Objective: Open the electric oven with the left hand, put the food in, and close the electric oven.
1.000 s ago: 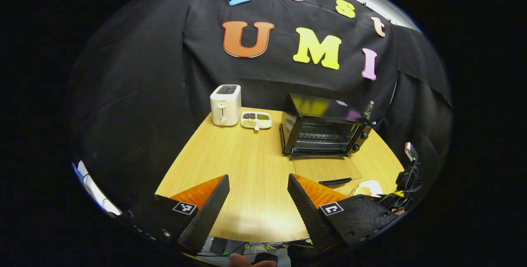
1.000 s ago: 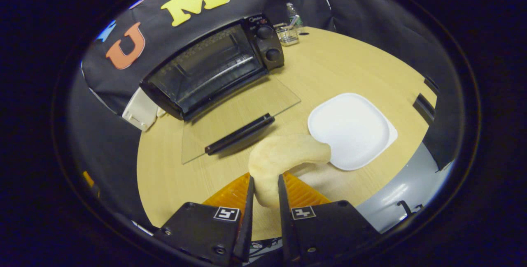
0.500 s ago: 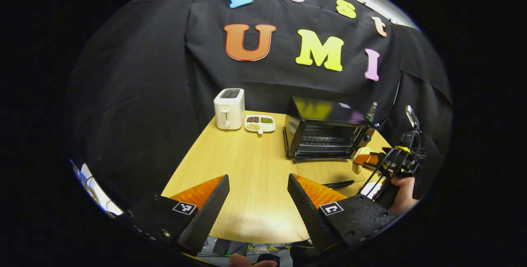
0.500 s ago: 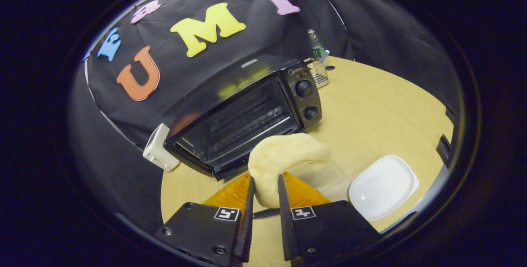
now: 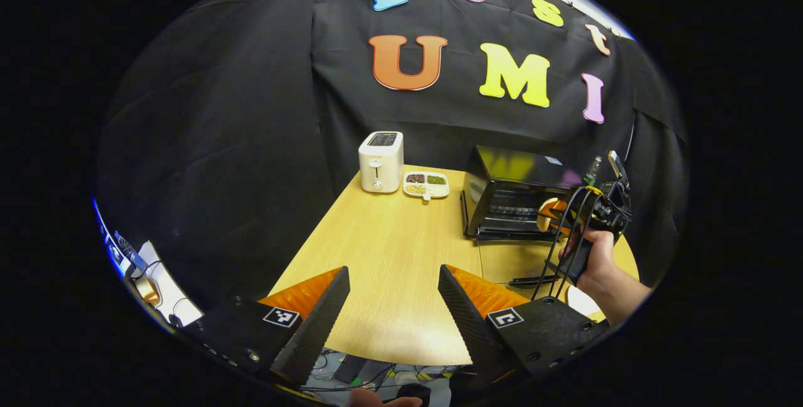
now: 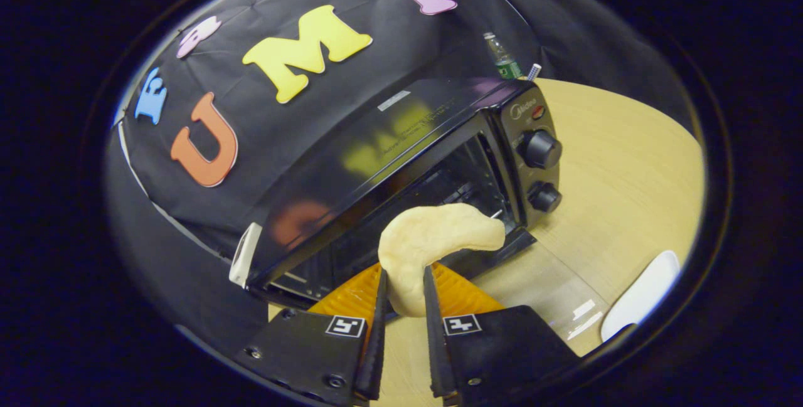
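I see the electric oven (image 6: 401, 175) standing black and open on the wooden table (image 5: 389, 256), its glass door (image 6: 539, 288) lying flat in front. My right gripper (image 6: 401, 306) pinches a pale, curved piece of food (image 6: 433, 241) right at the oven's mouth. My left gripper (image 5: 392, 294) hangs wide apart and empty over the table's near edge, well clear. A white toaster (image 5: 379, 160) stands by the back wall.

Your left tongs (image 5: 392, 319): two long wedge fingers with ribbed inner faces, orange ridged panels behind them, matte black housing blocks with small square black-and-white markers and round screws. Your right tongs (image 6: 402, 332): same build, markers on both blocks, screws near edges. Seen from left gripper view, black cables loop over right unit; your hand (image 5: 596, 263) bare, no sleeve visible.
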Action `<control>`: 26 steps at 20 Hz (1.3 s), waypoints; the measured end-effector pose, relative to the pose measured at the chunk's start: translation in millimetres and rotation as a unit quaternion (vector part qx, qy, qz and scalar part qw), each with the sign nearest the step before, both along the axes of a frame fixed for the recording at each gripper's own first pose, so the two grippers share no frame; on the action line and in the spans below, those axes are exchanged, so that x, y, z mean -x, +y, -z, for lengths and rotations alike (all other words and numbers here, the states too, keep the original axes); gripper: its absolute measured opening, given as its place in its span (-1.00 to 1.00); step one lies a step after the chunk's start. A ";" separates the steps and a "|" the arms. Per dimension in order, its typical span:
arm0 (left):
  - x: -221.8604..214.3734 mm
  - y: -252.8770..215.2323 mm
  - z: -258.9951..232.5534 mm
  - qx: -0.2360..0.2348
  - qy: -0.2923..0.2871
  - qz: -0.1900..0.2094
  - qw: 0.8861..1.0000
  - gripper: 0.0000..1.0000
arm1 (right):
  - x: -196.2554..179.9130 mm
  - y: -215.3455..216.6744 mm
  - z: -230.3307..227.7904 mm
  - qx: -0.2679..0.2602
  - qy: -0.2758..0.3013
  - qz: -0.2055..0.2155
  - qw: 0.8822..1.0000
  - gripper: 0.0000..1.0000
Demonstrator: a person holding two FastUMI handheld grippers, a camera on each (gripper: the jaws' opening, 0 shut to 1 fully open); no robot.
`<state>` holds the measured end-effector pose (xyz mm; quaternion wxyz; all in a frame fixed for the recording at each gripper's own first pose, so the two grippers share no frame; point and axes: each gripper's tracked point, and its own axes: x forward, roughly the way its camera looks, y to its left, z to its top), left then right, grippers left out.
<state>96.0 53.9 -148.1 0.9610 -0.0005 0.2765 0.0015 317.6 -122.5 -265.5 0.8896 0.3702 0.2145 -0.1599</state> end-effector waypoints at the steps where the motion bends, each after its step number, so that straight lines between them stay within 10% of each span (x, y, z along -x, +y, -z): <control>1: 1.8 3.0 -1.8 -0.004 0.000 -0.006 1.000 0.86 | -9.2 -3.3 2.6 -0.009 -0.003 0.006 1.000 -0.36; 11: 7.0 9.7 -2.6 -0.013 0.007 -0.033 0.999 0.86 | -47.5 -17.3 18.8 -0.045 -0.038 0.027 0.998 -0.19; 17: 8.6 -5.6 -6.4 -0.008 0.000 -0.006 1.000 0.86 | -29.1 -16.0 15.2 0.000 -0.025 0.001 1.000 0.77; 26: 17.6 -47.7 -5.4 0.027 -0.013 0.034 0.999 0.86 | 55.8 -6.0 -24.9 0.116 -0.020 -0.065 0.991 0.75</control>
